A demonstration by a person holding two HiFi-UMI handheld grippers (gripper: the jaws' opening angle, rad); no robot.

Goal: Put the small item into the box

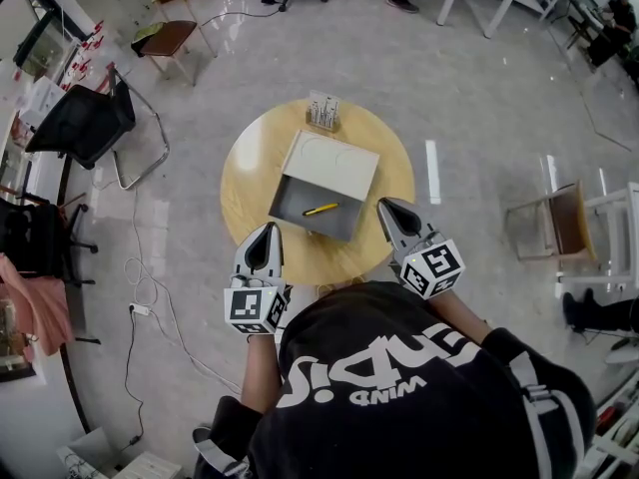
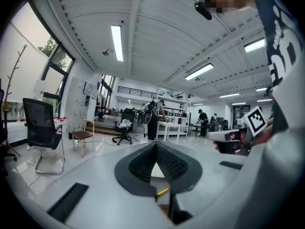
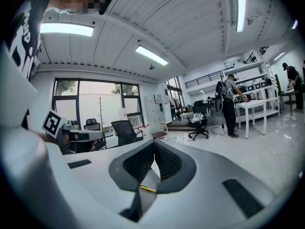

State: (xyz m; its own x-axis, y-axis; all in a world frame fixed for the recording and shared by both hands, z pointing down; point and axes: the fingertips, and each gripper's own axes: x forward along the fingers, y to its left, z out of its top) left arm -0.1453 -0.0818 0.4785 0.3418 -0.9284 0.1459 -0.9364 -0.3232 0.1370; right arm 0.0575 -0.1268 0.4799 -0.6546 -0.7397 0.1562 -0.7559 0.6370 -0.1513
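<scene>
STATE: left gripper (image 1: 268,230) and right gripper (image 1: 385,206) are hovering at the near edge of the round counter (image 1: 245,183) | JAWS: both pairs are pressing together, empty | ITEM: yellow pen-like item (image 1: 320,209) is lying inside the open grey box (image 1: 290,203) | JUDGEMENT: placement is appearing complete, so the grippers are standing clear.

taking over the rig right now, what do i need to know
Left hand-held gripper: jaws together, empty, over the near edge of the round table.
Right hand-held gripper: jaws together, empty, just right of the box.
Things: the box sits open mid-table, with its white lid lying flat behind it. The yellow item lies inside the box.
Done: the item looks placed.
Left: probably nothing, except closing the lid if that is wanted.
</scene>
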